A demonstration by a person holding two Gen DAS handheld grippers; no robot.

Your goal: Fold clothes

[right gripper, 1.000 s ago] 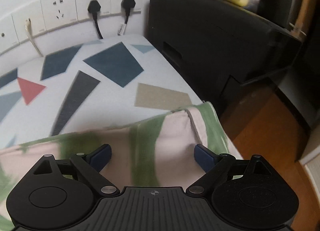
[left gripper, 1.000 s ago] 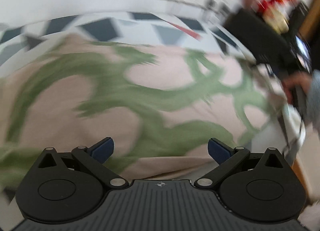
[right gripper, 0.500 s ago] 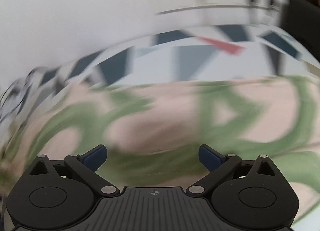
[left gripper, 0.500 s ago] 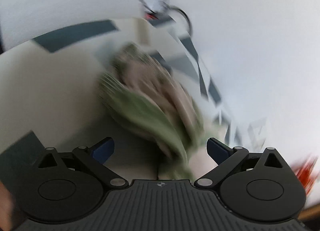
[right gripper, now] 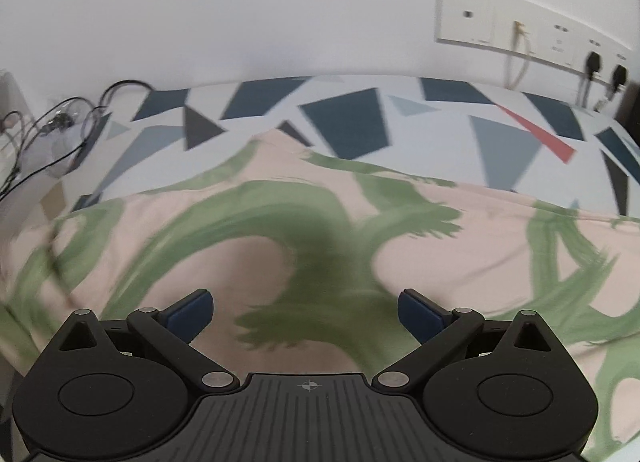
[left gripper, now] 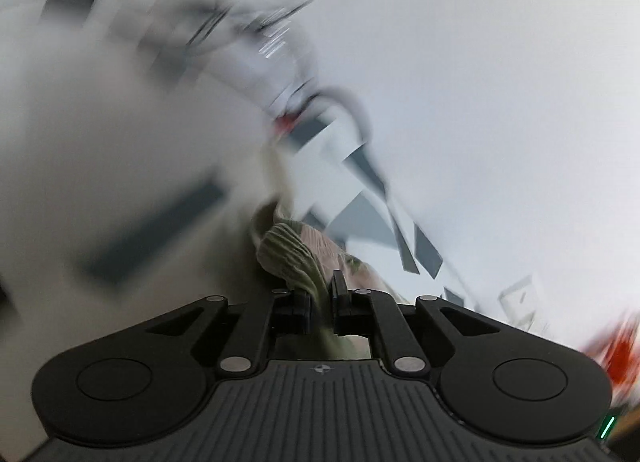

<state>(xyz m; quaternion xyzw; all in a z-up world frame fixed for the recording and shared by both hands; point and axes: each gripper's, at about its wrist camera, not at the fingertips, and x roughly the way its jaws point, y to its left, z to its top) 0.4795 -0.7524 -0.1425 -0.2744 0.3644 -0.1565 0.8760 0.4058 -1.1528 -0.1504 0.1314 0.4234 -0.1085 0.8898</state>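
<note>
A pink garment with green brush-stroke patterns [right gripper: 320,230] lies spread flat on the patterned cloth [right gripper: 352,122] in the right wrist view. My right gripper [right gripper: 306,308] is open and empty, hovering just above the garment's middle. In the left wrist view, which is heavily blurred, my left gripper [left gripper: 320,294] is shut on a bunched ribbed green edge of the garment [left gripper: 288,254], which rises out from between the jaws.
The cloth has blue, grey and red geometric shapes. A white wall with a socket strip and plugs [right gripper: 560,42] runs behind it. Black cables [right gripper: 60,118] lie at the back left.
My left gripper has closed on the garment's edge while swinging fast. My right gripper has swung from the garment's right corner to above its middle and stays open.
</note>
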